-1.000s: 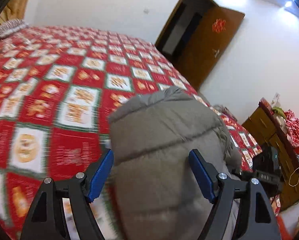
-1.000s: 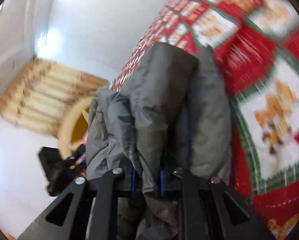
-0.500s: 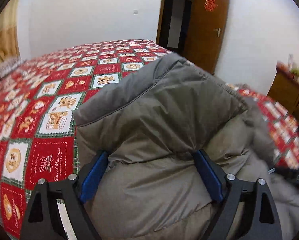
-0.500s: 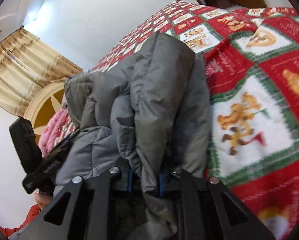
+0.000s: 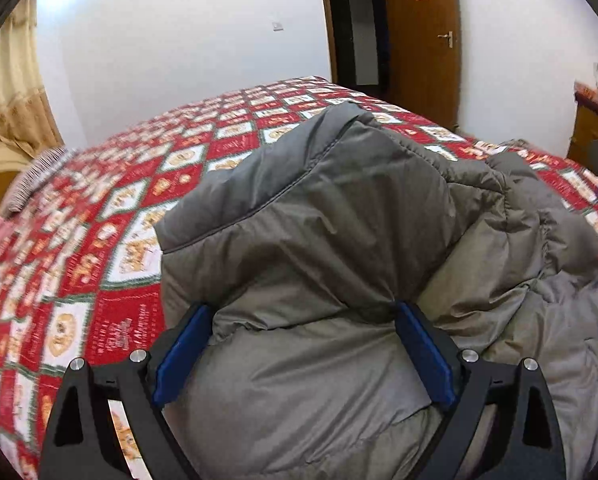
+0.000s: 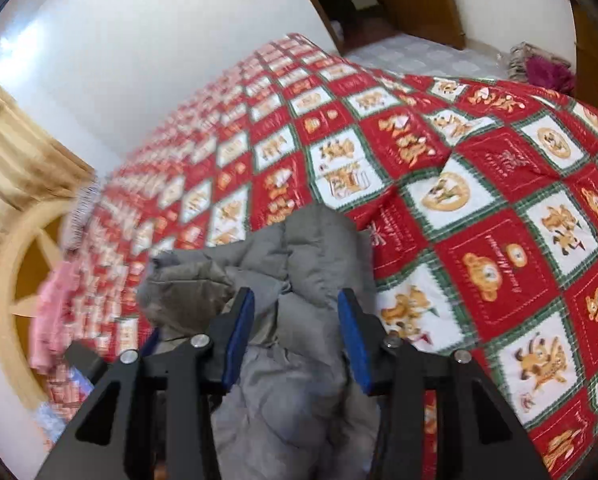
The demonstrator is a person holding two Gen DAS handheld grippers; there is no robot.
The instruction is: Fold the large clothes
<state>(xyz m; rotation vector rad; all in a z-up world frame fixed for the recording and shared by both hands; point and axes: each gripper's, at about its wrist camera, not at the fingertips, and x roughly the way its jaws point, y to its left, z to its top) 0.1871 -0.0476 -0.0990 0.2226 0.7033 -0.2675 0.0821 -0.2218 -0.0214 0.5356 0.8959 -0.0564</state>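
A grey puffer jacket [image 5: 339, 240] lies bunched on the bed, on a red, white and green quilt [image 5: 111, 240] printed with bear pictures; the script on its red squares is too blurred to read. The left gripper [image 5: 303, 344] has its blue-padded fingers [image 5: 183, 344] spread wide, with jacket bulk bulging between them. The right gripper [image 6: 295, 332] also has its fingers [image 6: 353, 336] apart, straddling a fold of the jacket [image 6: 299, 280]. A red paper character hangs on the brown door [image 5: 421, 40]. A curtain [image 6: 15, 168] hangs beside the bed.
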